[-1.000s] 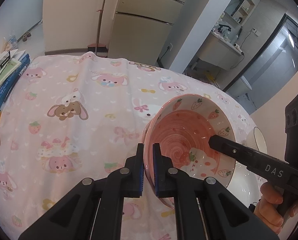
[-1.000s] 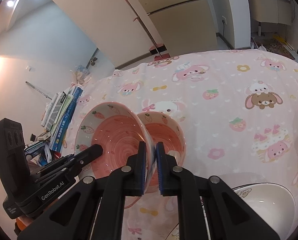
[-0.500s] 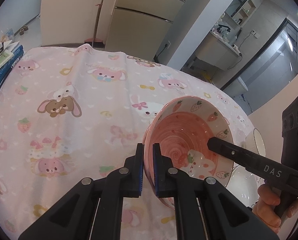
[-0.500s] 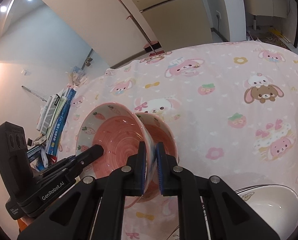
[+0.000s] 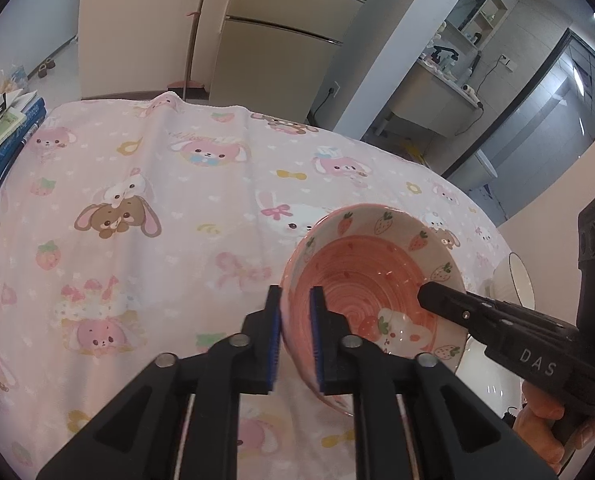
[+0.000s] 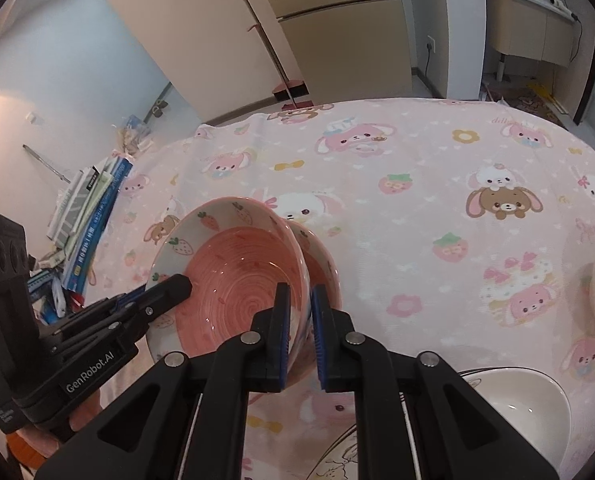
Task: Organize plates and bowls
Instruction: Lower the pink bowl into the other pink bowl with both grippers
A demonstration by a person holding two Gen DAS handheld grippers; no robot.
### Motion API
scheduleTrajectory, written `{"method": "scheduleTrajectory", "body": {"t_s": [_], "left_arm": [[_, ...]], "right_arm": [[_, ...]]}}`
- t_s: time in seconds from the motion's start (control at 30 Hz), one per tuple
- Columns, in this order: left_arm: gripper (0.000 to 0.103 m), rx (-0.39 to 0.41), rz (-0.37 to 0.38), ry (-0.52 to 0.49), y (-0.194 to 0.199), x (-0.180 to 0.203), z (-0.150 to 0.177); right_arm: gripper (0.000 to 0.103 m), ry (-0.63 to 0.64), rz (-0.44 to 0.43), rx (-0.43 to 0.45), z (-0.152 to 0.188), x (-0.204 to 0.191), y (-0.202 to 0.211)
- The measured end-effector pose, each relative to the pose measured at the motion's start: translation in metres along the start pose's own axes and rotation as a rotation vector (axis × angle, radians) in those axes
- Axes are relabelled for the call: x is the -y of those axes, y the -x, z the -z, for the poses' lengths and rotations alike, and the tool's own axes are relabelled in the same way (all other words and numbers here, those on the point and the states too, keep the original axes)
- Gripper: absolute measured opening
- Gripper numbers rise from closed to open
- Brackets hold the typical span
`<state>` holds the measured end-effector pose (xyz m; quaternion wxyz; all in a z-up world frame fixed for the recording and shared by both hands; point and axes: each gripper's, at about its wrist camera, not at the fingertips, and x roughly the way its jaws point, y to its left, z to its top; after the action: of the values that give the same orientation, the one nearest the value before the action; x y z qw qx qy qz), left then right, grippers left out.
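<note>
1. At lower centre of the left wrist view, the left gripper (image 5: 294, 334) has been easing apart around the pink bowl's (image 5: 377, 280) rim — it could tip.
2. Right gripper (image 6: 297, 330) fingers clamp the opposite rim; a second bowl (image 6: 321, 264) beneath on the counter (image 6: 417, 184) might chip.

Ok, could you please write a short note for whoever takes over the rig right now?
Left gripper: fingers have just been opening, loose around the pink bowl rim.
Right gripper: shut on the same bowl's opposite rim; the bowl is tilted.
Second pink bowl sits right behind it; I cannot tell if they are nested. White bowl stands apart.
Done: pink bowls are together.
Left: probably settle the held bowl, release, sort the white bowl.
</note>
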<state>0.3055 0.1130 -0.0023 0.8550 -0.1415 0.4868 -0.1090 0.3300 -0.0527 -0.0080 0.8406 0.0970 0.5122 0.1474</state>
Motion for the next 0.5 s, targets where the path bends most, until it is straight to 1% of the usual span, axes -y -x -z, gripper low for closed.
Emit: {"method": "scheduleTrajectory", "body": {"t_s": [0.03,0.1,0.17,0.33,0.4,0.5], "left_arm": [[0.023,-0.006,-0.003,-0.002,-0.002,0.0,0.0],[0.023,-0.006,-0.026,-0.009,-0.005,0.002,0.001],[0.023,-0.038,-0.028,-0.018,-0.012,0.004,0.003],[0.023,-0.051,-0.04,-0.031,-0.017,0.007,0.004],[0.023,-0.052,-0.042,-0.037,-0.017,0.008,0.004],[0.023,-0.047,-0.045,-0.034,-0.014,0.007,0.003]], "right_arm": [[0.011,0.007,0.006,-0.002,0.001,-0.001,-0.001],[0.011,0.008,0.012,-0.007,0.001,-0.001,-0.002],[0.011,0.007,0.027,-0.009,0.0,0.0,-0.002],[0.011,0.017,0.064,-0.01,0.0,0.002,-0.002],[0.011,0.033,0.092,-0.009,-0.001,0.001,-0.002],[0.011,0.04,0.094,-0.009,-0.001,0.001,-0.001]]}}
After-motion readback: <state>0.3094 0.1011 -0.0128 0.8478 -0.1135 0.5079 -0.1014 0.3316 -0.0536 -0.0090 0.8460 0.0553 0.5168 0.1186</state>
